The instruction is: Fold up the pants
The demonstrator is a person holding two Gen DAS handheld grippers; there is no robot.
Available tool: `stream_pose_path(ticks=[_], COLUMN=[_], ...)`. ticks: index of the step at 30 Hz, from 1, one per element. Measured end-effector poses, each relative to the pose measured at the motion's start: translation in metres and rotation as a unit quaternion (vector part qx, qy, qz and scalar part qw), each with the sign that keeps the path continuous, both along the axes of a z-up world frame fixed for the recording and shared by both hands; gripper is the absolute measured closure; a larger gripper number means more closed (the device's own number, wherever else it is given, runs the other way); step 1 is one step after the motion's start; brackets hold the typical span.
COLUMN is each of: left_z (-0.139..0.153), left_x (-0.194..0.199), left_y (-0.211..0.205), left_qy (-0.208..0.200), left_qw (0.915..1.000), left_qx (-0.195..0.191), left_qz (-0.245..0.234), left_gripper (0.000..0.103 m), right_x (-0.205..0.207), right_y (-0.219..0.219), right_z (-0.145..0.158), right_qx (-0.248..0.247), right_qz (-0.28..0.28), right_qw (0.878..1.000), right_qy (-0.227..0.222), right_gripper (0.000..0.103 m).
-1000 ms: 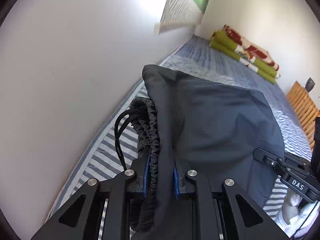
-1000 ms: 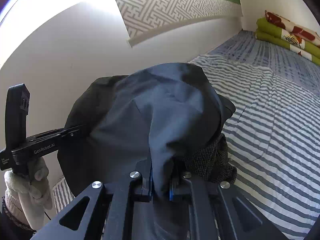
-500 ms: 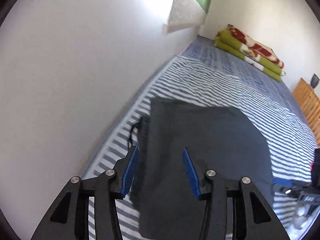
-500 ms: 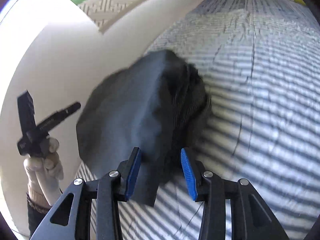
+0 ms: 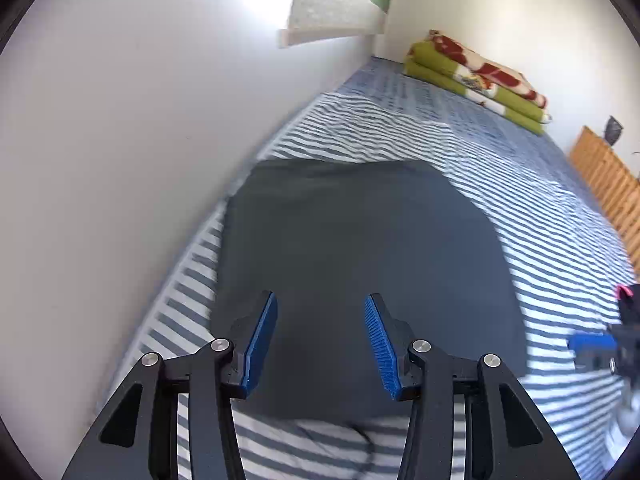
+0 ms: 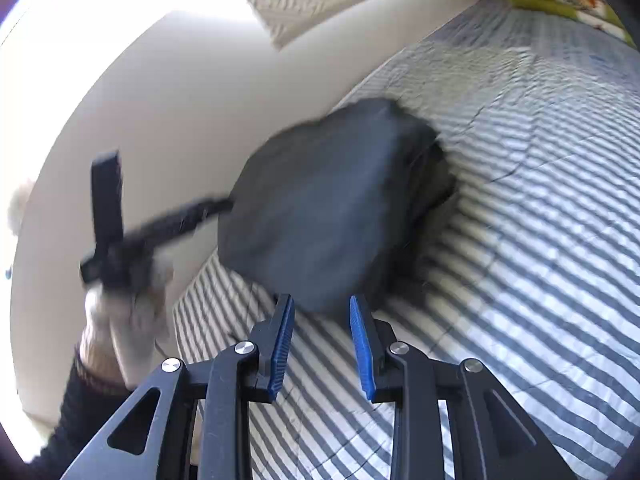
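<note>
The pants (image 5: pixel 360 264) lie folded on the bed (image 5: pixel 540 240) by the wall, let go. Left gripper (image 5: pixel 320 340) jaws are wide and empty; right gripper (image 6: pixel 322 344) jaws are closing, empty.

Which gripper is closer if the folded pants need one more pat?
Probably the left gripper: its open jaws hang over the pants. The right gripper sits over striped bedding beside them, jaws closing on nothing.

The dark grey matt cloth pants (image 5: pixel 360 264) look smooth, lying on the blue-and-white striped quilted cotton bedcover (image 5: pixel 532 216). The black matt plastic left tool (image 5: pixel 320 340) has ribbed blue rubbery pads (image 5: pixel 380 344) and shiny metal rivets.
</note>
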State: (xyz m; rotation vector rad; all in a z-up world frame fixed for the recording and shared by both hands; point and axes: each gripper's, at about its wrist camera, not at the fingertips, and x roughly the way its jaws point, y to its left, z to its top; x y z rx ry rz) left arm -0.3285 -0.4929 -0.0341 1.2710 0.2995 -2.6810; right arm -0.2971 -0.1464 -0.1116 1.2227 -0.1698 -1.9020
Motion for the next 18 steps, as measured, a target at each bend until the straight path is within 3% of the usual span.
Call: stream_pose_path(ticks=[5, 10, 15, 18], left_z=[0.002, 0.005, 0.038, 0.069], left_x=[0.035, 0.103, 0.171, 0.219], left_y=[0.062, 0.12, 0.158, 0.189], left_qy=[0.001, -0.01, 0.008, 0.03], left_qw=[0.9993, 0.9995, 0.9999, 0.9992], left_qx=[0.021, 0.003, 0.009, -0.018], left_qz=[-0.03, -0.03, 0.01, 0.021], left_gripper=[0.054, 0.053, 0.053, 0.049], right_x=[0.033, 0.086, 0.14, 0.164], right_y=[0.035, 0.065, 0.097, 0.115], right_z=[0.015, 0.022, 0.038, 0.049], right_qx=[0.039, 0.093, 0.102, 0.101], right_qz=[-0.046, -0.062, -0.076, -0.085], right_qw=[0.997, 0.99, 0.987, 0.983], right_qy=[0.046, 0.09, 0.1, 0.131], right_gripper=[0.077, 0.073, 0.072, 0.067])
